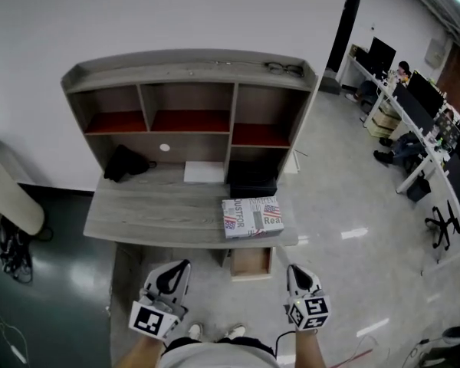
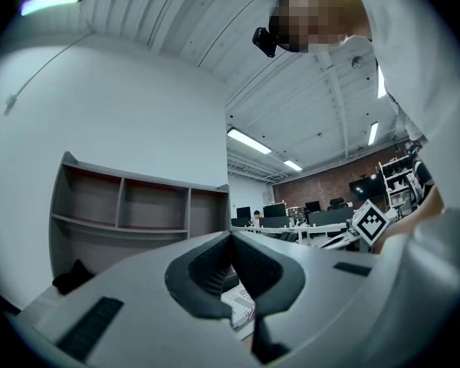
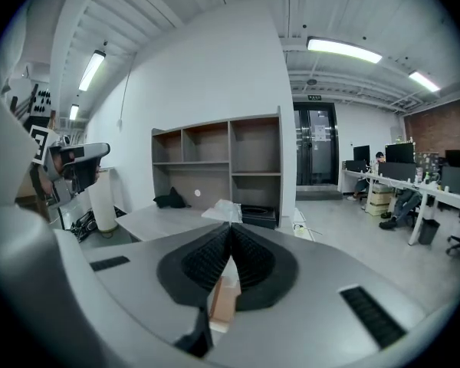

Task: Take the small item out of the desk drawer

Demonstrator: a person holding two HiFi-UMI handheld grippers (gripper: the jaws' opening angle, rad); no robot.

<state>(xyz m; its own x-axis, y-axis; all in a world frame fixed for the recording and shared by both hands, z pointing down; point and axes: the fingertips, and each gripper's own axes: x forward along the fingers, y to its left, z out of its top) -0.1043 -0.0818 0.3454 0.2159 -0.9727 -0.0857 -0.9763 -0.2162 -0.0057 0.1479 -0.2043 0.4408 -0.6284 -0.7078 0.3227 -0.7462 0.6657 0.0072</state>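
Left gripper (image 1: 171,274) and right gripper (image 1: 297,274) hang before the desk's (image 1: 161,213) front edge, both with jaws together and empty. The drawer (image 1: 251,262) is open under the front right corner, below the box (image 1: 252,216). I can't make out the item inside.

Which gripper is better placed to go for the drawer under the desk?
Right, probably. The right gripper is just beside the drawer under the right end of the desk; the left gripper is farther off. Both are shut.

Left claw (image 1: 182,268) and right claw (image 1: 294,271) side by side, jaws of both together.
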